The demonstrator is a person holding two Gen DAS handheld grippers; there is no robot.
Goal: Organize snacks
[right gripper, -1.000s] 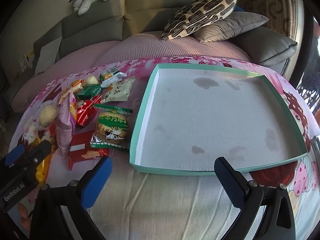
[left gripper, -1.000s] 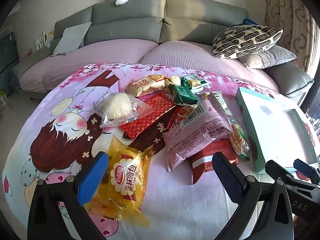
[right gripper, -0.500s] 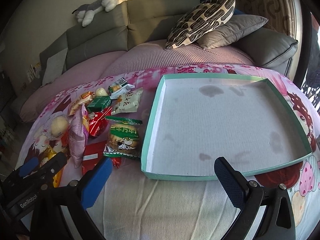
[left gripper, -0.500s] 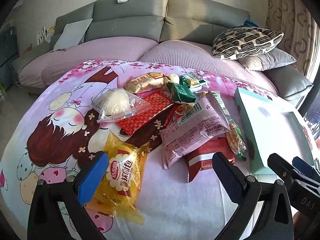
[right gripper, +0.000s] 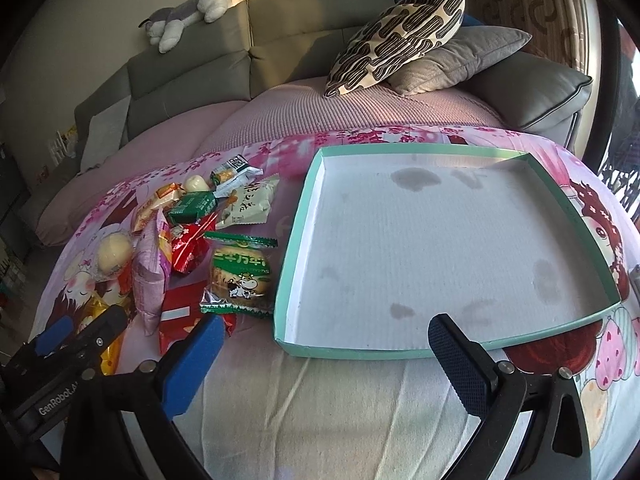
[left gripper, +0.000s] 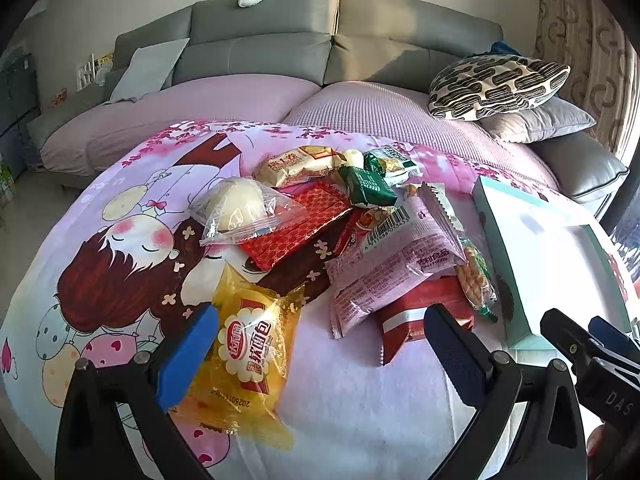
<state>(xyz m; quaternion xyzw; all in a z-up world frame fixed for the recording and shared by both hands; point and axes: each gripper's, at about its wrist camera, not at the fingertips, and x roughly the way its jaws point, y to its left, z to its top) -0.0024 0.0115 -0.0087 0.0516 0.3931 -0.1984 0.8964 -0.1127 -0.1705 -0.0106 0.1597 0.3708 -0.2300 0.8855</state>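
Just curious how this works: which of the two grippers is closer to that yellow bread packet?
Left. The left gripper hangs open right over the yellow bread packet; the right gripper sits off by the teal tray.

Cartoon-print sheet covers the surface. Snack pile at centre of the left view; yellow bun pack at 7 o'clock of it. Teal tray at 3 o'clock, just beside the pile.
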